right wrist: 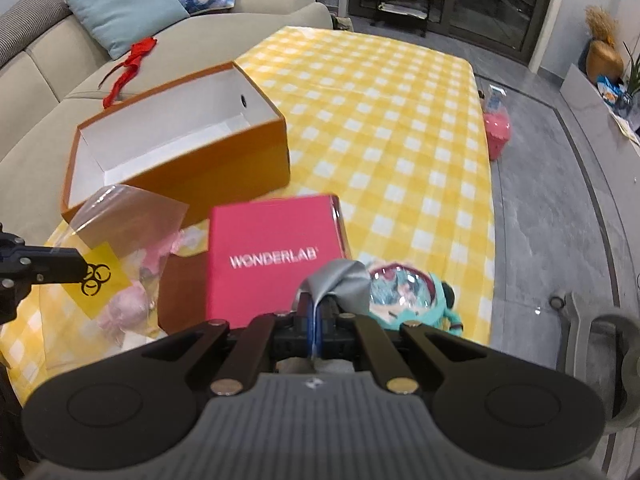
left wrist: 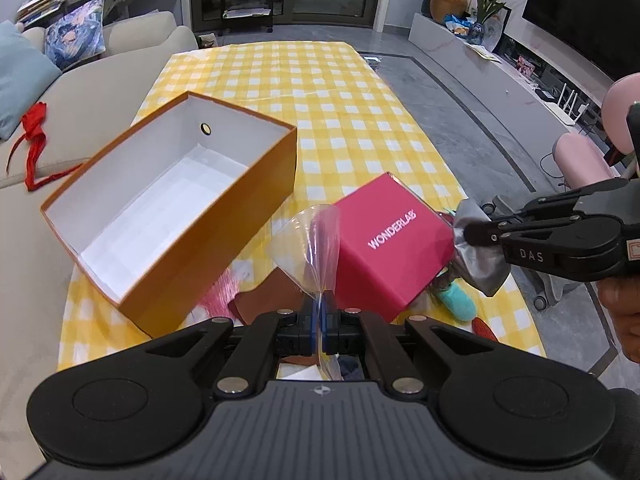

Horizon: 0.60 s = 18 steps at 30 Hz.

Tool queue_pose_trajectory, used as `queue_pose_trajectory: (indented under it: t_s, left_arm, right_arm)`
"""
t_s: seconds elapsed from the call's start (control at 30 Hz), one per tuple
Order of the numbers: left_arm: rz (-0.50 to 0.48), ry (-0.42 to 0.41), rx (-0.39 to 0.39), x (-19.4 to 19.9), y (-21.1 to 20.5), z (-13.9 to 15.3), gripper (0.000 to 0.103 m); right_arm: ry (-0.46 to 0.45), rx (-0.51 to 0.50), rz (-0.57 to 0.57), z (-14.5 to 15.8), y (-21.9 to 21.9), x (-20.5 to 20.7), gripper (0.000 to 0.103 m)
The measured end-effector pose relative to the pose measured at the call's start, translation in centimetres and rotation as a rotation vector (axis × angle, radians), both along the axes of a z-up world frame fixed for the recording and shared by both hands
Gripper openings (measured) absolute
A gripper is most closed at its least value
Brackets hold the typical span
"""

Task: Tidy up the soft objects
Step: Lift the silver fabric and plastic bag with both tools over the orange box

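My left gripper (left wrist: 320, 312) is shut on the top edge of a clear plastic bag (left wrist: 310, 240); in the right wrist view that bag (right wrist: 120, 248) holds a pink plush and carries a yellow label. My right gripper (right wrist: 318, 316) is shut on a silver-grey bag (right wrist: 340, 280) with a teal plush doll (right wrist: 404, 296) in it; it shows in the left wrist view (left wrist: 478, 236) at the right, beside the pink WONDERLAB box (left wrist: 388, 240). An open, empty orange box (left wrist: 168, 200) stands on the yellow checked table (left wrist: 340, 100) at the left.
A beige sofa (right wrist: 60, 72) with cushions and a red ribbon (left wrist: 36, 148) runs along the table's left side. A brown flat piece (right wrist: 182, 292) lies under the pink box. A pink basket (right wrist: 498, 130) sits on the floor at the right. A pink chair (left wrist: 580, 156) stands further right.
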State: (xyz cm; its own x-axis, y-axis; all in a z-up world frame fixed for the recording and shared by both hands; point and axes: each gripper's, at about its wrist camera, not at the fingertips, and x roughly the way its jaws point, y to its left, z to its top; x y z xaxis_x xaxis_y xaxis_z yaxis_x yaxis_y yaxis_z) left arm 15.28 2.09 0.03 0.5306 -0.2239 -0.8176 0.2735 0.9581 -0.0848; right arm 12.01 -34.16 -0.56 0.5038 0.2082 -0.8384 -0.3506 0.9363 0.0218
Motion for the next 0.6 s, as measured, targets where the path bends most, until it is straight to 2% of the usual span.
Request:
queue_pose_trajectory:
  t_s: [0.23, 0.4, 0.6]
  left_arm:
    - [-0.028, -0.013, -0.004, 1.7, 0.8, 2.8, 0.002]
    - [-0.041, -0.051, -0.031, 3.8, 2.0, 7.1, 0.002]
    - [-0.056, -0.109, 0.017, 4.3, 3.6, 10.6, 0.002]
  right_arm:
    - [-0.073, -0.029, 0.048, 5.1, 3.0, 2.5, 0.000]
    - [-0.113, -0.041, 0.070, 8.6, 6.0, 4.7, 0.000]
    - [-0.156, -0.055, 0.150, 11.5, 12.0, 4.6, 0.000]
